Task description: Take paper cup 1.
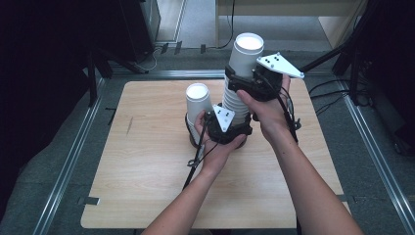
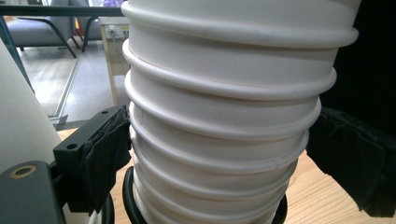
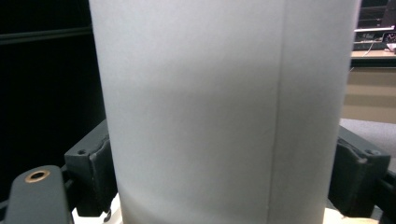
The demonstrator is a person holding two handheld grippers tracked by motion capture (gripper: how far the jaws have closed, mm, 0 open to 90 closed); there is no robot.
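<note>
The person's 2 bare forearms come in at the bottom of the high view, each hand holding 1 black claw. The left claw [image 1: 230,128] sits low, near the light wooden tabletop [image 1: 147,186]. Its jaws are on both sides of the tall stack of white paper cups [image 1: 234,100], near the bottom of the stack. The left pad touches the ribbed rims, but the right pad seems to stand just off them. So I think it is only steadying the stack, so the stack does not tip or lift.

The right claw [image 1: 250,83] is higher up. It has closed on the smooth wall of the top white paper cup [image 1: 246,55], with both pads pressed on it. I think it wants to pull this 1 cup free from the others.

The stack stands in the middle of the tabletop and leans a little. I count about 7 rims in the left gripper view, so there are at least 7 cups, maybe more.

1 more single white paper cup [image 1: 198,105] stands just left of the stack.
</note>
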